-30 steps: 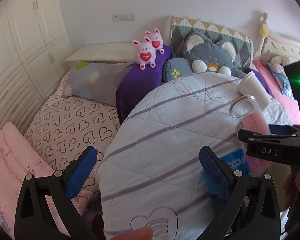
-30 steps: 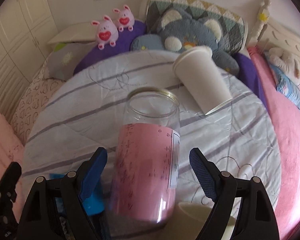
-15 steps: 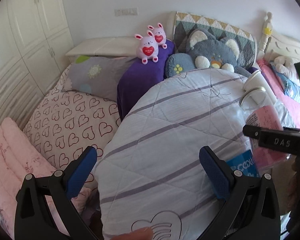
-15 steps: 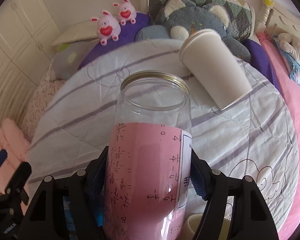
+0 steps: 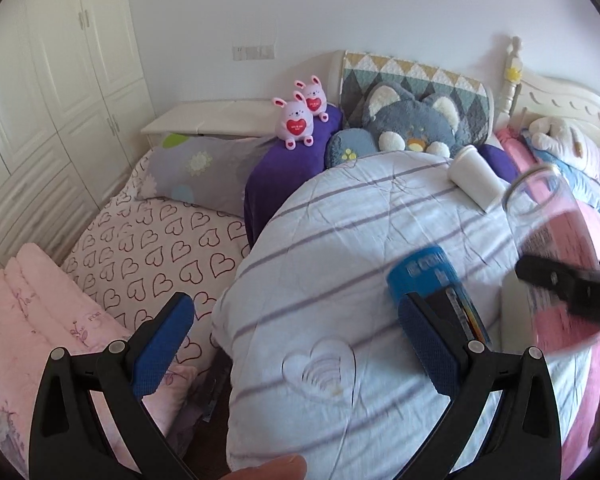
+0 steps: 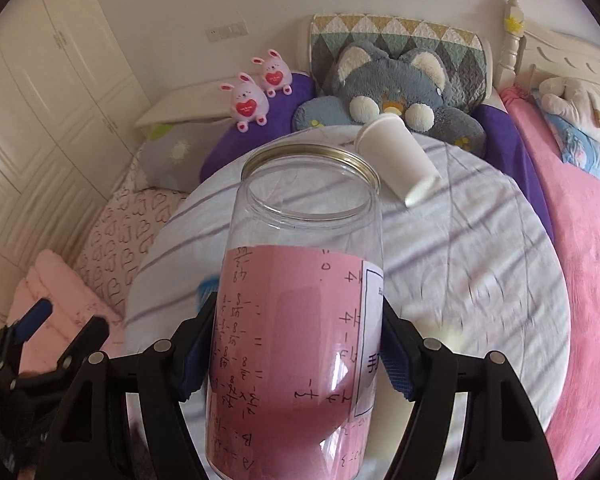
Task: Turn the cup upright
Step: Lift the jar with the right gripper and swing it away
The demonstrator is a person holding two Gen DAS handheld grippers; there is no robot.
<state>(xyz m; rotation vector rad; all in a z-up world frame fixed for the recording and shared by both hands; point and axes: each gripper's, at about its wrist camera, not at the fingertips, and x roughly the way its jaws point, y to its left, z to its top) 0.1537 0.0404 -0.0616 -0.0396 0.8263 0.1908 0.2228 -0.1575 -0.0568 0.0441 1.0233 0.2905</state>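
Observation:
My right gripper (image 6: 296, 344) is shut on a clear plastic jar (image 6: 300, 300) with a pink paper label and a gold rim, held above the quilt with its mouth pointing away. The jar (image 5: 556, 240) and the right gripper's black finger show blurred at the right of the left wrist view. My left gripper (image 5: 300, 340) is open and empty over the striped quilt (image 5: 340, 260). A white paper cup (image 6: 400, 160) lies on its side at the quilt's far edge; it also shows in the left wrist view (image 5: 476, 180). A blue can (image 5: 432, 280) lies by my left gripper's right finger.
A grey plush cat (image 6: 396, 84) and two pink bunny toys (image 6: 256, 92) sit against the headboard. A pink blanket (image 6: 580, 240) lies at the right. A heart-print sheet (image 5: 152, 248) and white wardrobes (image 5: 40, 80) are at the left.
My right gripper closed on the jar and lifted it off the quilt. The left gripper drew back and turned right, so the blue can came into view.

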